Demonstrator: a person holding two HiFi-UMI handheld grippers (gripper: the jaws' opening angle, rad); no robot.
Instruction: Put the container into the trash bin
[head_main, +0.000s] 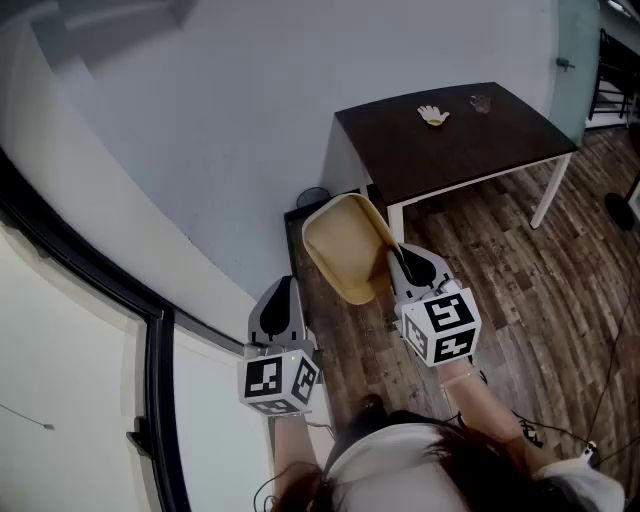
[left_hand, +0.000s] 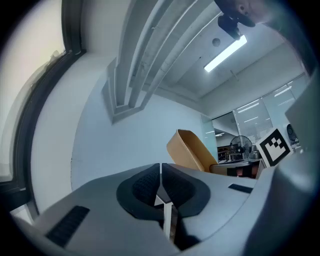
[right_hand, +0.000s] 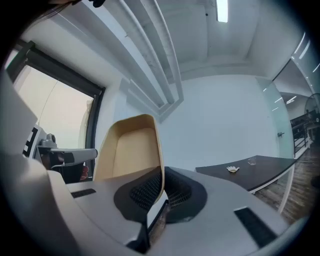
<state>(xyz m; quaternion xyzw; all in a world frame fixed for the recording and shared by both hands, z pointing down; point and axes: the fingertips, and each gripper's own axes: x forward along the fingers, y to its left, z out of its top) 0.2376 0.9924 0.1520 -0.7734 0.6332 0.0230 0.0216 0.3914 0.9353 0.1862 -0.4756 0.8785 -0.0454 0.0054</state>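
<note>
A tan, shallow container (head_main: 343, 247) hangs tilted in the air in front of me, its open side facing left. My right gripper (head_main: 397, 258) is shut on its right rim; in the right gripper view the rim (right_hand: 159, 165) runs between the jaws. My left gripper (head_main: 284, 290) is lower left of the container, apart from it, shut with nothing in it (left_hand: 161, 172). From the left gripper view the container (left_hand: 192, 150) shows beyond the jaws. A dark round bin rim (head_main: 312, 198) peeks out by the wall, mostly hidden behind the container.
A dark table (head_main: 500, 140) with white legs stands ahead right, carrying a pale crumpled item (head_main: 433, 116) and a small glass (head_main: 481, 102). A grey wall is to the left, with a black window frame (head_main: 155, 340). Wood floor (head_main: 540, 300) lies to the right.
</note>
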